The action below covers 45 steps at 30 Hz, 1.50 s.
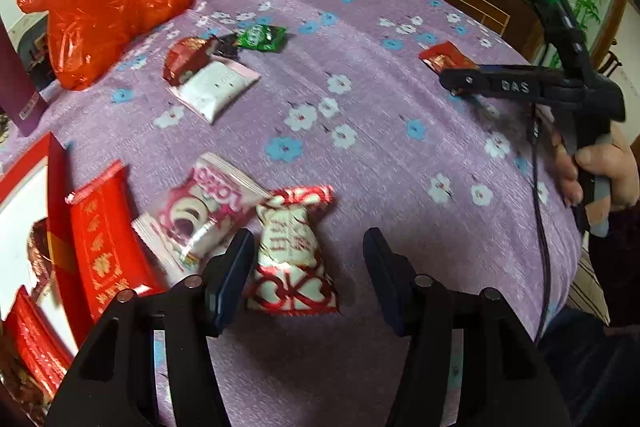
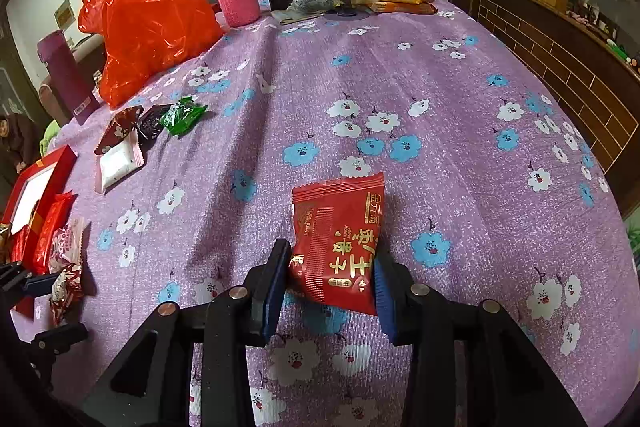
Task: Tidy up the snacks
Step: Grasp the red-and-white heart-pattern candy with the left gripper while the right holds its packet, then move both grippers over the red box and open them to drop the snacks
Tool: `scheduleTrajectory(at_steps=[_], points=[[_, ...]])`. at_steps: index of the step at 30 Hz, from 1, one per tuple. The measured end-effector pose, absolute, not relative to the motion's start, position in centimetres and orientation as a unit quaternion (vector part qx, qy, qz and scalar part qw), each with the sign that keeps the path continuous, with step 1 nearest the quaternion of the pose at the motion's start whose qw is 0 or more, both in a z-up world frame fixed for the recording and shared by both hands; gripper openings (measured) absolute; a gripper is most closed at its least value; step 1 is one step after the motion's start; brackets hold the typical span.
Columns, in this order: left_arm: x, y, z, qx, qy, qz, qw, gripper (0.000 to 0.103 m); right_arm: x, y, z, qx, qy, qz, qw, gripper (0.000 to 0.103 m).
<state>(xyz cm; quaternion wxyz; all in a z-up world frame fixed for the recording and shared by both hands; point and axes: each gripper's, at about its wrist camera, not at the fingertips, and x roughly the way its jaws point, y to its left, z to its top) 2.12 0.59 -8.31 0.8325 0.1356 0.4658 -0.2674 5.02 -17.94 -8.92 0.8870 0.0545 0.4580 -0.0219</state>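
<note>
Your right tool is clamped on a red snack packet: both blue pads press its lower edges, and the packet's top half sticks out past the fingertips toward 12 o'clock over the purple flowered table.

Your left tool stands with its jaws apart. A red-and-white heart-patterned candy packet sits between them, close against the left pad, with a clear gap to the right one; whether the left pad touches it is hard to tell.

At 10 o'clock from that candy lies a pink-and-white snack packet, and beside it at 9 o'clock a red gold-printed packet leans against the edge of a red box.

Further up the table, toward 11 o'clock, a small cluster waits: a white pouch, a red-and-white wrapper, a dark one and a green packet. An orange plastic bag sits behind them.
</note>
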Motion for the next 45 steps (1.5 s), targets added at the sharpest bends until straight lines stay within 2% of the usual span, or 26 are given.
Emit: scheduleTrajectory(at_steps=[3, 5, 6, 12, 16, 24, 29, 45], points=[[3.0, 0.5, -8.7, 0.132, 0.478, -0.255, 0.830, 0.054, 5.0, -18.0, -8.9, 0.058, 0.457, -0.018, 0.888, 0.042], [2.9, 0.4, -8.7, 0.135, 0.471, -0.255, 0.834, 0.040, 5.0, -18.0, -8.9, 0.059, 0.456, -0.017, 0.888, 0.042], [2.7, 0.3, -8.6, 0.135, 0.469, -0.259, 0.834, 0.028, 5.0, -18.1, -8.9, 0.060, 0.456, -0.016, 0.888, 0.042], [2.4, 0.9, -8.5, 0.114, 0.466, -0.256, 0.839, 0.021, 5.2, -18.1, -8.8, 0.058, 0.463, -0.016, 0.884, 0.040], [1.9, 1.3, -8.1, 0.100, 0.458, -0.251, 0.847, 0.021, 5.2, -18.2, -8.7, 0.063, 0.465, -0.006, 0.883, 0.038], [0.0, 3.8, -5.2, 0.052, 0.420, -0.243, 0.873, 0.021, 4.8, -19.4, -8.1, 0.173, 0.471, 0.083, 0.861, 0.036], [-1.3, 7.3, -3.1, 0.028, 0.391, -0.207, 0.896, 0.021, 5.3, -17.5, -7.2, 0.205, 0.470, 0.137, 0.848, 0.036], [-2.1, 16.9, -2.0, -0.025, 0.358, -0.090, 0.929, 0.021, 8.5, -2.4, -4.4, 0.142, 0.464, 0.266, 0.833, 0.036]])
